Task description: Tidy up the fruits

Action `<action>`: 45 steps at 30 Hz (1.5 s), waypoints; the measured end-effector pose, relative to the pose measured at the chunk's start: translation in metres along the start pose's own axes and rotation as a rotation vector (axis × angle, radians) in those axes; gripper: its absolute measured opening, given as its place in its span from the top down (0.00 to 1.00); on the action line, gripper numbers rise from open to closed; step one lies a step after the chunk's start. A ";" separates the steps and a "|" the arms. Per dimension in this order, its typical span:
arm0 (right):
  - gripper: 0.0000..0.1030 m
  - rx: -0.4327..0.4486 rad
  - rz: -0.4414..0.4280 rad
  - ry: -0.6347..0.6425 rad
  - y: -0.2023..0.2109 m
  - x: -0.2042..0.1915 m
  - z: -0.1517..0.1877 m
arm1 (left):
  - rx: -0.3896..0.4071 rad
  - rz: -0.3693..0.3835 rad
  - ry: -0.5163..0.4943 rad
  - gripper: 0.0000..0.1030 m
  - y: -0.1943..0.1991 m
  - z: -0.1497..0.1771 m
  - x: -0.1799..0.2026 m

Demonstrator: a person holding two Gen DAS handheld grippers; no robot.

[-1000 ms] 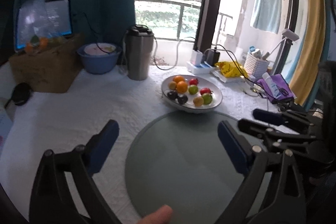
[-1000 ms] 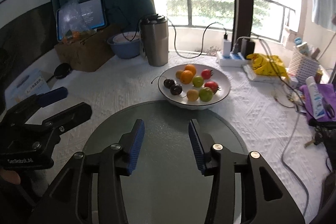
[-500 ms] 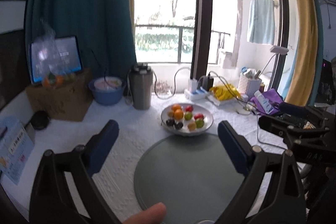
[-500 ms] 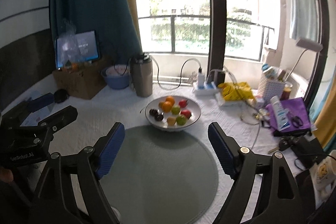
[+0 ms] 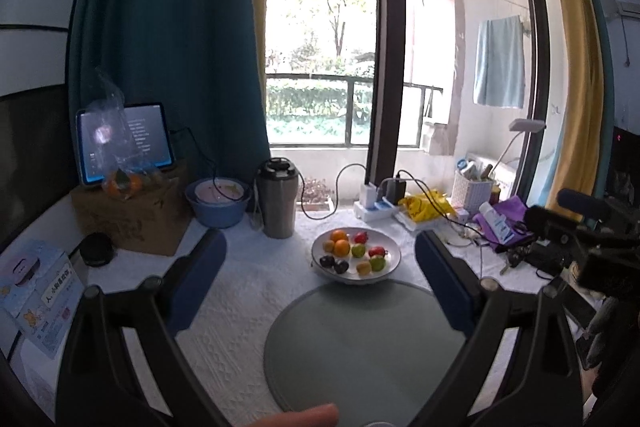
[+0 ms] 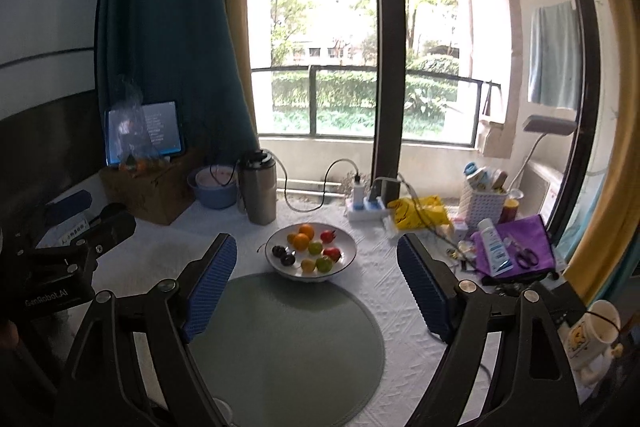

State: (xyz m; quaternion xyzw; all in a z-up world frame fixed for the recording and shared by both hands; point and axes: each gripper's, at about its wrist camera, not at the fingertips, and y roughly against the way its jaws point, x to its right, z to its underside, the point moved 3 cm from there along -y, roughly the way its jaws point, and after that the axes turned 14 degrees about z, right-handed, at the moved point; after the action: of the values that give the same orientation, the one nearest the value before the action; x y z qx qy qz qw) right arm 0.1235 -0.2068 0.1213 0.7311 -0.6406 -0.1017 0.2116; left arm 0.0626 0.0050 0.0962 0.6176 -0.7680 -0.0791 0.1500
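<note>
1. Fruit bowl [image 6: 311, 254]: on the counter [image 6: 384, 283], behind the round mat [image 6: 288, 343].
2. Right hand-held gripper [image 6: 316, 283], left hand-held gripper [image 5: 320, 291]: both wide open, empty.
3. Risk: small, crowded fruits; a descending finger may nudge neighbours or tip the bowl.

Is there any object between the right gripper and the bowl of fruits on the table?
Nothing visible. The right gripper is open and empty, above the bare round grey mat; the fruit bowl sits just beyond the mat's far edge.

mirrored "genrobot.ai" on the left gripper [image 6: 60, 279]
</note>
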 end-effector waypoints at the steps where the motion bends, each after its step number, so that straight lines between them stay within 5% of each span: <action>1: 0.17 0.009 0.008 -0.001 0.004 0.003 -0.002 | 0.003 -0.004 -0.001 0.07 0.002 -0.001 0.001; 45: 0.17 0.065 0.043 -0.002 0.035 0.017 -0.007 | 0.090 0.031 0.024 0.07 0.036 -0.008 0.010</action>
State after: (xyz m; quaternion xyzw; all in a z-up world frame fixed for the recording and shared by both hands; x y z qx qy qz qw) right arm 0.0982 -0.2251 0.1447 0.7235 -0.6594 -0.0770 0.1891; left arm 0.0297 0.0038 0.1167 0.6128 -0.7783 -0.0350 0.1324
